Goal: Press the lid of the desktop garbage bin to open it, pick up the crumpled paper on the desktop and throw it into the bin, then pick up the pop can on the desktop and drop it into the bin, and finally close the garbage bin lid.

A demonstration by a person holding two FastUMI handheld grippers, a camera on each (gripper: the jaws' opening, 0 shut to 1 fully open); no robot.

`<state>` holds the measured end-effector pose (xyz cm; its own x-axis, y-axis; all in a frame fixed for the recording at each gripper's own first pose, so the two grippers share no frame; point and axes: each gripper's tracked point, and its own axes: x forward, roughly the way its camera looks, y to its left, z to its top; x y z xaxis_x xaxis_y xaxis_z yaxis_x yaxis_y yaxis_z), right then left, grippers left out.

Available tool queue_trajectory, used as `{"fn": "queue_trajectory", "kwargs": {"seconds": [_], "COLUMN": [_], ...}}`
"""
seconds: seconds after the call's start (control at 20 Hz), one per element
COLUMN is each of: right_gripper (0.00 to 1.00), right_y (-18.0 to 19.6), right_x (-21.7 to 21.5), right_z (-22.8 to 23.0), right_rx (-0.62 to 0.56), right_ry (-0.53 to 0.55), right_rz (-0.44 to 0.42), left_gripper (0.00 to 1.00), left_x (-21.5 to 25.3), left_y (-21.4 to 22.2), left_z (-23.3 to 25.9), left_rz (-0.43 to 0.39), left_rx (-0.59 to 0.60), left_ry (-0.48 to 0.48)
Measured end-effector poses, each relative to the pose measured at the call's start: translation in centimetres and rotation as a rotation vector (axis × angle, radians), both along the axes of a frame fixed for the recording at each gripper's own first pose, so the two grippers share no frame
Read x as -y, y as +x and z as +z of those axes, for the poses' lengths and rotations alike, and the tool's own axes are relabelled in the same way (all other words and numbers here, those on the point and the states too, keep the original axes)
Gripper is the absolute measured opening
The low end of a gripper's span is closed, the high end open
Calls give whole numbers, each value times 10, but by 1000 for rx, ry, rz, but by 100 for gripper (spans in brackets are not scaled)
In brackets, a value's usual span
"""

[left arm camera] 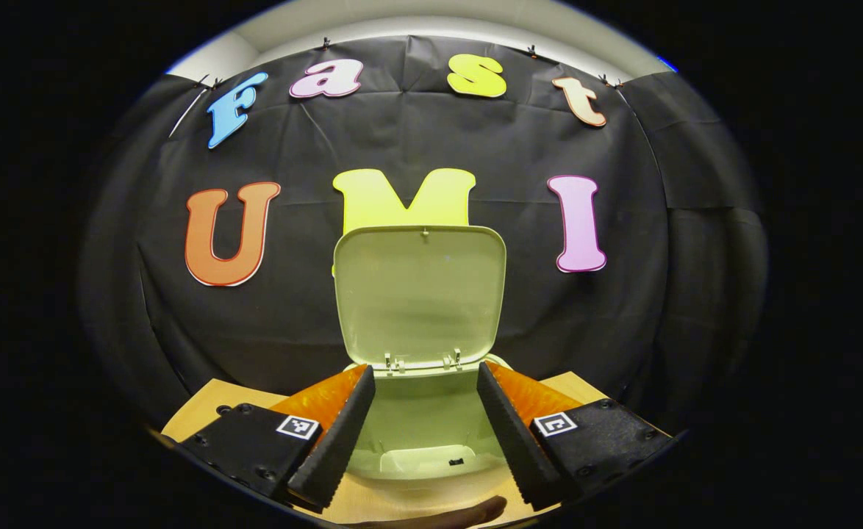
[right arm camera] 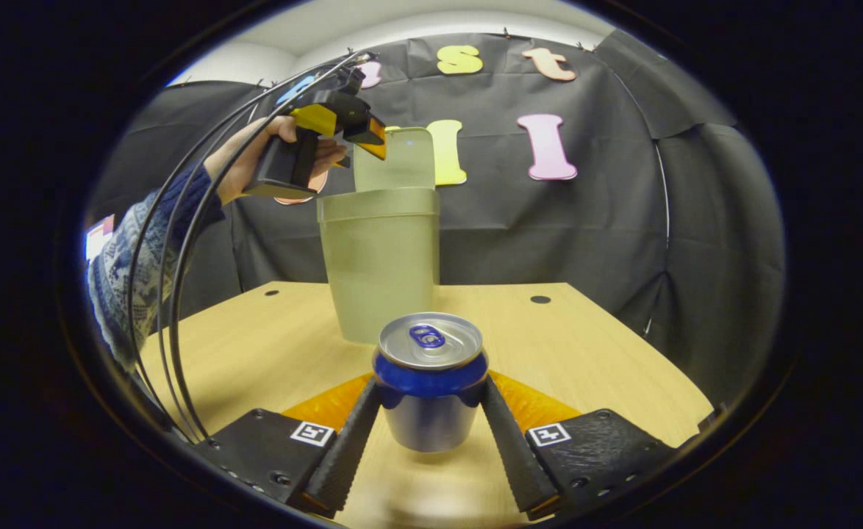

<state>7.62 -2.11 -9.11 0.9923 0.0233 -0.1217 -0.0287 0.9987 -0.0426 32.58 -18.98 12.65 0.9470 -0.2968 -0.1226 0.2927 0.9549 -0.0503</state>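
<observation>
Pop can [right arm camera: 430,382] standing upright on the wooden surface [right arm camera: 593,353], near in the right gripper view, blue band under a silver top with the tab facing up. Right gripper [right arm camera: 430,441] bracketing it low on the body, jaws touching or nearly touching either side; hard to tell whether pressing yet. Garbage bin [right arm camera: 380,257] standing just beyond the can, lid [right arm camera: 402,158] tipped up and back. Left gripper [right arm camera: 373,139] hovering up at the bin's rim on the far left, gripped by a hand [right arm camera: 255,158] in a knitted sleeve. Seen from the left gripper view, jaws spread wide and holding nothing, looking down into the bin's open mouth [left arm camera: 420,441] with the raised lid [left arm camera: 420,294] behind. Likely handling light, thin-walled and smooth, so denting under a hard squeeze and slipping under a weak one; gripping mid-body, square across the widest part, seeming the safest.
</observation>
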Motion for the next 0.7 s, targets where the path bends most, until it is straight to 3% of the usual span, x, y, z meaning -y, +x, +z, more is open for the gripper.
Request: {"fn": "queue_trajectory", "kwargs": {"seconds": [0.2, 0.3, 0.35, 0.5, 0.7], "right_gripper": [82, 81, 81, 81, 82], "right_y": [-20, -34, -37, -46, -60], "right_x": [-11, -16, -17, -23, -28], "right_z": [-4, -6, -3, 0, 14], "right_rx": [11, 15, 24, 35, 57], "right_ry": [-13, -16, -19, -25, -40], "right_rz": [12, 11, 11, 17, 10], "left_gripper": [96, 91, 96, 100, 96], "left_x": [-15, -26, -33, -40, -69], "left_y": [-34, -54, -63, -93, -134], "left_z": [-3, -7, -9, -16, -20], "left_rz": [8, 25, 39, 30, 71], "left_rx": [0, 23, 29, 6, 26], "left_ry": [-5, 36, 42, 0, -4]}}
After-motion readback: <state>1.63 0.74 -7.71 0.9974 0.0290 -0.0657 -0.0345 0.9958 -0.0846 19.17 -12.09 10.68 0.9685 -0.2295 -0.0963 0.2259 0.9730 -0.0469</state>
